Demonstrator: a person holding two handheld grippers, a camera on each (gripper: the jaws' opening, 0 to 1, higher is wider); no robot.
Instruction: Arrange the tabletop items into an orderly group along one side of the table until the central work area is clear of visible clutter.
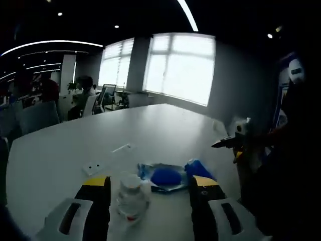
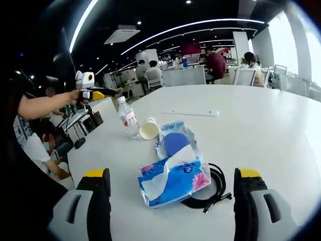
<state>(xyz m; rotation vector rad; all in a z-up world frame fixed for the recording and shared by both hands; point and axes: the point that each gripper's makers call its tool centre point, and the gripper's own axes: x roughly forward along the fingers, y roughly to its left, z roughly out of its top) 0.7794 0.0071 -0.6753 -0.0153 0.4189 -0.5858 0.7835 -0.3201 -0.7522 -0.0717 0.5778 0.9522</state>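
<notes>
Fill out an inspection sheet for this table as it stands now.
Surface: white table, mostly bare beyond the group of items.
Job's things: tissue pack nearest the right gripper; blue pouch behind it; paper cup on its side beside an upright bottle.
Clutter: flat white strip farther along the table; small white piece and a thin stick in the left gripper view.
Grippers: left gripper open, jaws either side of the bottle; right gripper open, jaws either side of the tissue pack.
Cables: black cable coiled under the tissue pack.
Surroundings: office with chairs, seated people, bright windows.
</notes>
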